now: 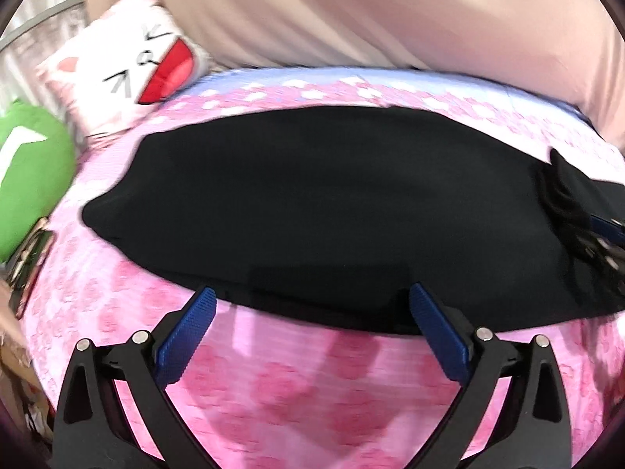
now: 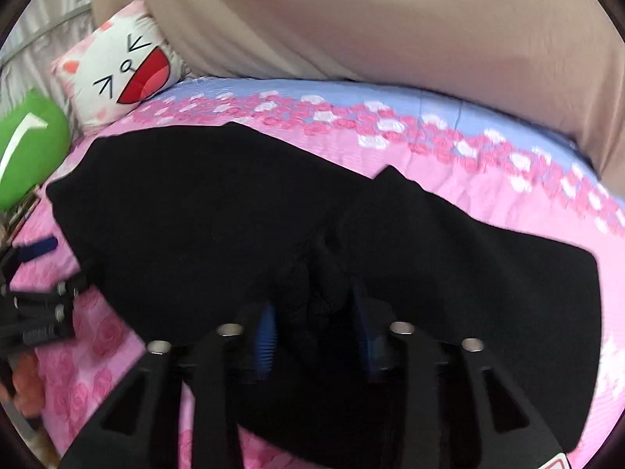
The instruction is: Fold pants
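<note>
Pink floral bedspread (image 1: 297, 383). Left gripper (image 1: 312, 308): jaws wide apart, empty, at pants' (image 1: 312, 211) near edge. Right gripper (image 2: 312, 324): pinching bunched pants. Pants' long axis runs left-right.

near side: bare pink bed cover (image 1: 312, 391), room to pass | middle: black pants (image 1: 312, 203) spread wide | far-left corner: cat pillow (image 1: 129, 62), green cushion (image 1: 31, 179) | far edge: beige curtain (image 1: 390, 11)
</note>
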Motion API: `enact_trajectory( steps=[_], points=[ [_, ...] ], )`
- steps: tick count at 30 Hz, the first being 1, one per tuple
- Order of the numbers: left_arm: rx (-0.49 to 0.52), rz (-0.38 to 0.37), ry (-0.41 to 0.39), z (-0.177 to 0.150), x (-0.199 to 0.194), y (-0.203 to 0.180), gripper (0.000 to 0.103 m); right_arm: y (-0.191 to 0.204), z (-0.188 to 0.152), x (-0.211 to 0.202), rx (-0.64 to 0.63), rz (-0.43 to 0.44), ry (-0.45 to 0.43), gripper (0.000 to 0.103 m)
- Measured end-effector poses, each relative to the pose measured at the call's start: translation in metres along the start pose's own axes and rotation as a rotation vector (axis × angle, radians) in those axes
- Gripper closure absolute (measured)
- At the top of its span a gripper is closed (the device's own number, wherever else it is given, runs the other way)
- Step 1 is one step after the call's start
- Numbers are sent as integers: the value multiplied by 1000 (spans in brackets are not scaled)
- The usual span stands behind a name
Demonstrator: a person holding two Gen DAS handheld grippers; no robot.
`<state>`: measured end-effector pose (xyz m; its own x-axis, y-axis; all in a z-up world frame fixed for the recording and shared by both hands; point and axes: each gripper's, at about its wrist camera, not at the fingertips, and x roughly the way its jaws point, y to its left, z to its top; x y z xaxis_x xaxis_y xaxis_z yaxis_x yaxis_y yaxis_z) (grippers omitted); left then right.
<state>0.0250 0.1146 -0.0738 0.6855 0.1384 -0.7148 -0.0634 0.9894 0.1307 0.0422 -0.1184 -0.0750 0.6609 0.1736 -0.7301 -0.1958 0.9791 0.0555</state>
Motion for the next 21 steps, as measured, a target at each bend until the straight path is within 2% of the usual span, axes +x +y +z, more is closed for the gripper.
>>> enact_trajectory(
  steps=[3,6,7,10,12,16,19,21],
  points=[
    [-46,-9,0,0,1,13,6,-11,-10,-36,45,18,-51,52],
    [-84,-37,9,0,1,19,6,-43,-30,-72,116,-62,-99,51],
    [-92,-38,11,0,1,19,6,-63,-45,-86,162,-115,-101,48],
    [-99,-45,7,1,-2,17,6,-105,-82,-99,247,-221,-56,47],
    [-101,-52,6,1,-4,13,6,-126,-100,-98,287,-256,-15,47],
    [-81,-54,8,4,-7,-4,6,-146,-114,-89,319,-235,5,50],
    [-57,-51,4,3,-14,-15,6,-152,-108,-79,341,-157,8,55],
    [-52,-41,4,3,-16,-19,6,-158,-99,-70,361,-115,13,64]
  ],
)
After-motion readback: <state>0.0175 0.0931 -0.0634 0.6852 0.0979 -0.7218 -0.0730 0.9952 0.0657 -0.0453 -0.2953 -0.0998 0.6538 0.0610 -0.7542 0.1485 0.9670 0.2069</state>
